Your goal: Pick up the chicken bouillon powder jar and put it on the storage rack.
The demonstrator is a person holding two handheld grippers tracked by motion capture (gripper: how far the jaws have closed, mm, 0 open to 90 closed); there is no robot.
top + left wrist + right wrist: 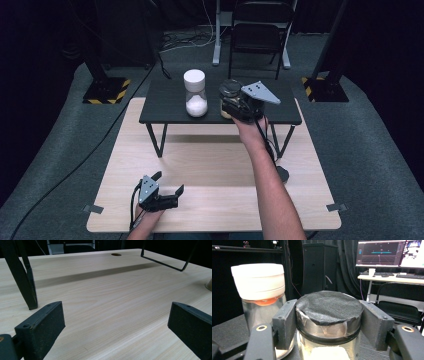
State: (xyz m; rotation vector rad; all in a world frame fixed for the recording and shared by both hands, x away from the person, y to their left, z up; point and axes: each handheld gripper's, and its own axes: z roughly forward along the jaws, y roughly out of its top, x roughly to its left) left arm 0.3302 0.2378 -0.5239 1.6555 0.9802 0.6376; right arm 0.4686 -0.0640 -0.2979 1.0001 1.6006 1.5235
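The left gripper (169, 186) rests spread on the wooden tabletop (215, 165), while the right gripper (328, 322) pinches the black lid (329, 306) of the jar (229, 100) on the small black table (165, 102), beside the white-capped jar (195, 93), so any turning should keep the grip level and firm.

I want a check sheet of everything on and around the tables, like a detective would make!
Surface: pale wooden table with a small black table standing on it.
Job's things: black-lidded jar and white-lidded jar, both on the black table, both holding white powder.
Clutter: nothing seen.
Grippers: right gripper clamped on the black-lidded jar's lid; left gripper open, holding nothing, low over the wooden table.
Cables: one trails from each gripper; a black floor cable runs at the left.
Surroundings: grey carpet, black chair behind, monitors on a desk.
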